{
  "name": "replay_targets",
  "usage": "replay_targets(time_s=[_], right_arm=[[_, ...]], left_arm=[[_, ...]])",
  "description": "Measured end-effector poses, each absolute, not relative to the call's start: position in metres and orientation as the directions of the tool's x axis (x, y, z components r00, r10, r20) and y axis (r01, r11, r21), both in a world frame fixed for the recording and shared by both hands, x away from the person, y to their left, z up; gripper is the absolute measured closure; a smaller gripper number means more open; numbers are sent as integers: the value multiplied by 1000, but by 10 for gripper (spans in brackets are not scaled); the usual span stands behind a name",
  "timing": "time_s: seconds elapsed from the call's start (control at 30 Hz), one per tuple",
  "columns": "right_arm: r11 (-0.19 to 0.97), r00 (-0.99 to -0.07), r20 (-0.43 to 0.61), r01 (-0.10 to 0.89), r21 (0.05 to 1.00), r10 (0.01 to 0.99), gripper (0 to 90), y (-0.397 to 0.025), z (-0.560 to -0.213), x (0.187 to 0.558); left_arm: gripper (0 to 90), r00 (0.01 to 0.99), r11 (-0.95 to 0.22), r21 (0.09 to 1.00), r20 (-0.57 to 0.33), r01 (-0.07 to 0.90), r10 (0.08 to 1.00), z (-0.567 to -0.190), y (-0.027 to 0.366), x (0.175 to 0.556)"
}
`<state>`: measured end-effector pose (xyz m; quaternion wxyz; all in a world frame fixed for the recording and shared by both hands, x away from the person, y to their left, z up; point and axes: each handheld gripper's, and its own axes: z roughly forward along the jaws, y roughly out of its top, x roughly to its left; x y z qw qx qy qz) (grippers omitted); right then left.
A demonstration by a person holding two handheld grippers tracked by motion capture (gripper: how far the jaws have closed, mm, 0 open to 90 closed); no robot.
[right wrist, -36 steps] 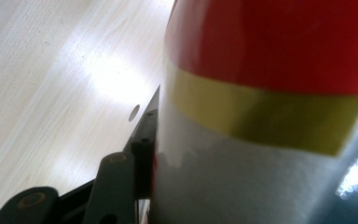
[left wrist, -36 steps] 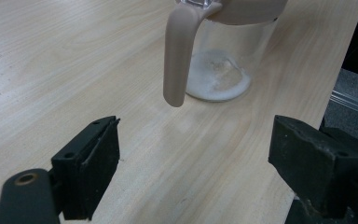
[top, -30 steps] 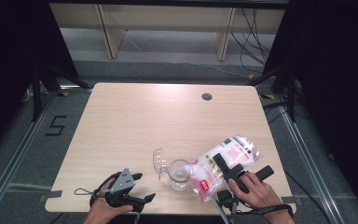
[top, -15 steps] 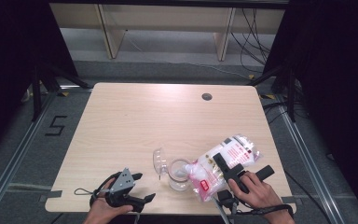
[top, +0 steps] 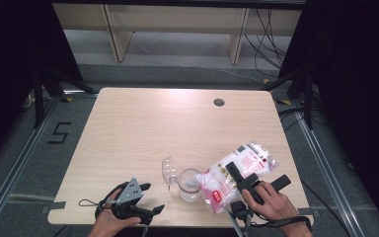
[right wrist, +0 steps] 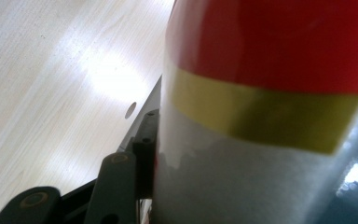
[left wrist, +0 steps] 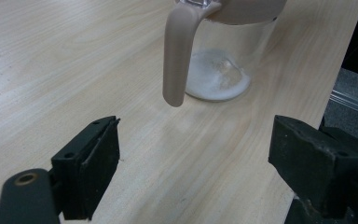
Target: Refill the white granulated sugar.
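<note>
A clear glass jug [top: 189, 183] with a beige handle [left wrist: 177, 60] stands near the table's front edge, its lid [top: 168, 170] flipped open to the left. A little white powder [left wrist: 216, 81] lies on its bottom. My right gripper [top: 257, 173] is shut on a plastic bag of white powder [top: 237, 170] with red print, and the bag's lower end is tilted against the jug's rim. The bag [right wrist: 270, 93] presses against one black finger [right wrist: 142, 140] in the right gripper view. My left gripper [top: 153, 198] rests open at the front left, its jaws [left wrist: 196, 128] pointing at the jug's handle from a short distance.
The light wooden table [top: 143, 128] has a round cable hole [top: 219, 102] at the back right. Its front edge runs just under both hands. Wooden shelving legs [top: 237, 39] and cables stand on the floor beyond the far edge.
</note>
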<state>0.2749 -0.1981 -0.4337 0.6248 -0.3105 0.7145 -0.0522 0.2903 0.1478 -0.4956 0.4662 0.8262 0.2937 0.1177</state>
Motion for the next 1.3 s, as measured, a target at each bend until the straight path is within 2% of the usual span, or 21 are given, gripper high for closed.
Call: replay_targets(time_s=[1.3], right_arm=[[787,-17,-846,-378,-487,-532,577,-196,-434,274]], left_arm=[[159,801,-391,841,-80,374,594,-496,147,291]])
